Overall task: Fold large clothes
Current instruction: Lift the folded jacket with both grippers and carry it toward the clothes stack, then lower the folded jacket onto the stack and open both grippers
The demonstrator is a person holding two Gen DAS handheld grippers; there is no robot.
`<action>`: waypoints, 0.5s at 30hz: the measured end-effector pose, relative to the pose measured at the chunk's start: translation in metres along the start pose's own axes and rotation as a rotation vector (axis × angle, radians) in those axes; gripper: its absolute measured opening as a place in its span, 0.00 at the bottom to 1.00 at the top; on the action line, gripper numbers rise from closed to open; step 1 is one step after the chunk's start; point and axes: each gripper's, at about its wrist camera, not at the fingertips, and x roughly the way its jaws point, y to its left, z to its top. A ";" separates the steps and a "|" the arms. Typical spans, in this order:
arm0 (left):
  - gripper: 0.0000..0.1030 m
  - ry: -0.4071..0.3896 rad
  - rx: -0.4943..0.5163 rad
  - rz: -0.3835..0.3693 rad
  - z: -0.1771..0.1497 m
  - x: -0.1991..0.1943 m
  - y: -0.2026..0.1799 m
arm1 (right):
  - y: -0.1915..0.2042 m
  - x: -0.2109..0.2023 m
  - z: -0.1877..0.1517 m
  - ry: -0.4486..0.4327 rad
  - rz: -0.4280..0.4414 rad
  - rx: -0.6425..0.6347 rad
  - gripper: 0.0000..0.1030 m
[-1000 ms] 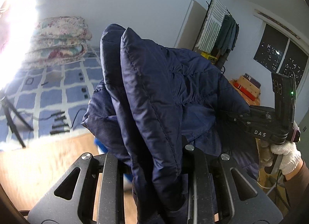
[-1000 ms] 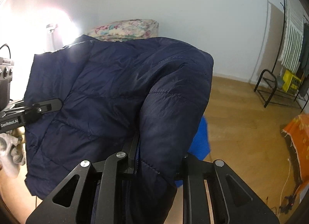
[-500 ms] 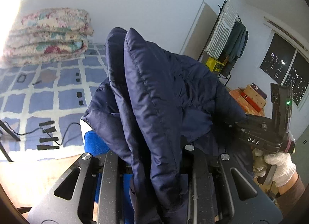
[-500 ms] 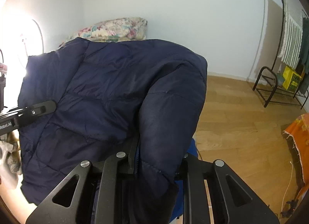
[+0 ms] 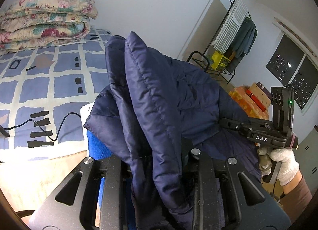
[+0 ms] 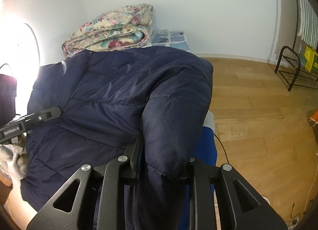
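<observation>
Together, left gripper [image 5: 159, 162] and right gripper [image 6: 159, 168] pinch navy jacket [image 6: 119, 91] folds between them.

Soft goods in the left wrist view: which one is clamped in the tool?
The navy padded jacket, bunched between the left tool. The floral quilt lies folded and untouched by the far wall.

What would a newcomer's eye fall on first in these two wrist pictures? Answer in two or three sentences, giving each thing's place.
The dark blue padded jacket fills the middle of both views, bunched thick between the jaws of the left gripper and the right gripper. Behind it, a folded floral quilt lies on a blue checked rug by the white wall. At the right of the left view, a clothes rack stands beside a dark window.
</observation>
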 end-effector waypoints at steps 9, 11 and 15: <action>0.42 0.005 -0.022 0.015 -0.007 0.003 0.008 | -0.002 0.007 0.000 0.025 -0.060 -0.003 0.28; 0.48 0.007 -0.022 0.025 -0.008 0.002 0.008 | -0.001 0.008 0.000 0.028 -0.074 -0.006 0.30; 0.64 0.008 -0.017 0.050 -0.011 -0.002 0.009 | 0.002 0.010 0.001 0.024 -0.119 -0.018 0.36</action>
